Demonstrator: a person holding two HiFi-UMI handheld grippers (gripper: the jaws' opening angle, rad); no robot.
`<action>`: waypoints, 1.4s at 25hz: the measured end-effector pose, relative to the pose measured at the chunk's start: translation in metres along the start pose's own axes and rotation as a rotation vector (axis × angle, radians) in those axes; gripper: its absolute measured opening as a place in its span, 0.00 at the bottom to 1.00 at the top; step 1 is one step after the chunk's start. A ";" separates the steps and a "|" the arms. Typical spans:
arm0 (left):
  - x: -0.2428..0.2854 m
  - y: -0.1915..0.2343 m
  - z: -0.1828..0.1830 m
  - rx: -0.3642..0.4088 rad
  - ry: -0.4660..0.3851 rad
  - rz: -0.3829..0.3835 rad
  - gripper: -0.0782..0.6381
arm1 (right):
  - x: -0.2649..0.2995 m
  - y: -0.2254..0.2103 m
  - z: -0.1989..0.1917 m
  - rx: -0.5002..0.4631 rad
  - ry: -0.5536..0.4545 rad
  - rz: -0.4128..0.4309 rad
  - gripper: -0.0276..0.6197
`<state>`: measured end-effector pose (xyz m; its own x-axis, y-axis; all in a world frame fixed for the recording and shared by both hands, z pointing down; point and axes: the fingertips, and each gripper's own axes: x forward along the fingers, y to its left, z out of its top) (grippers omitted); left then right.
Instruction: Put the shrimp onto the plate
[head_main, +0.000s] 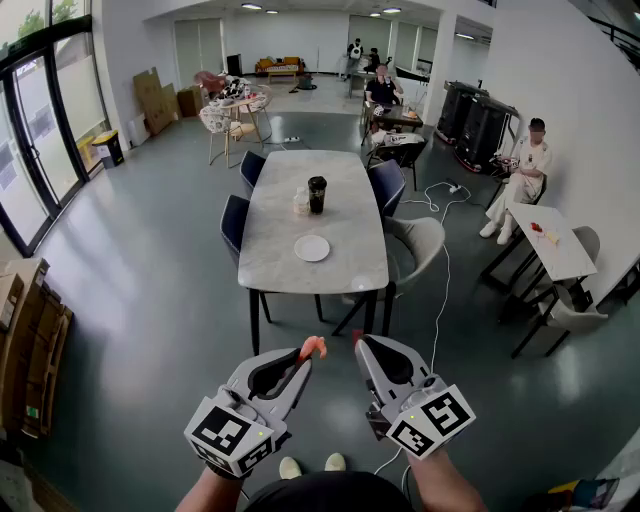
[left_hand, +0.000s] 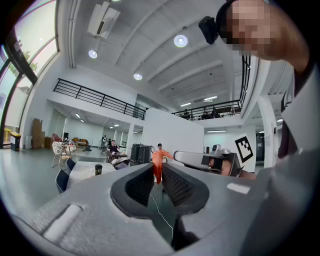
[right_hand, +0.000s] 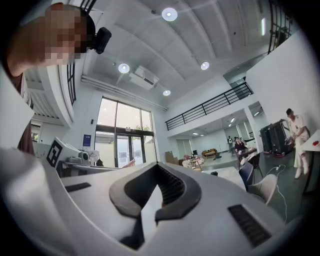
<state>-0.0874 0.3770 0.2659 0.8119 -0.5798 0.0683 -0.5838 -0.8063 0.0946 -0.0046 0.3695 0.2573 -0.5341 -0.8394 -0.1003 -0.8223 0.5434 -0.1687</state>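
An orange shrimp (head_main: 313, 347) sticks up from the tips of my left gripper (head_main: 304, 357), which is shut on it. In the left gripper view the shrimp (left_hand: 158, 165) stands upright between the ribbed pads. My right gripper (head_main: 358, 343) is level with it, a short way to the right, jaws closed; I see nothing held in it, only a small red spot at its tip. The white plate (head_main: 312, 248) lies on the near half of the long marble table (head_main: 270, 260), well ahead of and below both grippers.
A black cup (head_main: 317, 193) and a pale jar (head_main: 301, 203) stand mid-table. Dark blue chairs (head_main: 235, 222) flank the table, with a grey armchair (head_main: 420, 245) at its right. A cable (head_main: 440, 300) trails over the floor. A seated person (head_main: 525, 165) and a small white table (head_main: 555, 240) are at the right.
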 end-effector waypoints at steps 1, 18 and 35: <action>0.005 0.001 0.002 0.011 -0.009 -0.001 0.18 | 0.003 -0.004 0.002 -0.010 -0.007 0.004 0.04; 0.034 -0.004 0.001 0.025 0.002 0.005 0.18 | 0.006 -0.027 0.000 -0.007 0.002 0.043 0.04; 0.071 0.013 -0.009 0.008 0.007 0.094 0.18 | -0.002 -0.075 0.000 0.047 -0.024 0.074 0.04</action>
<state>-0.0376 0.3265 0.2813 0.7533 -0.6523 0.0835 -0.6576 -0.7492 0.0800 0.0577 0.3304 0.2703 -0.5877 -0.7973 -0.1374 -0.7704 0.6033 -0.2061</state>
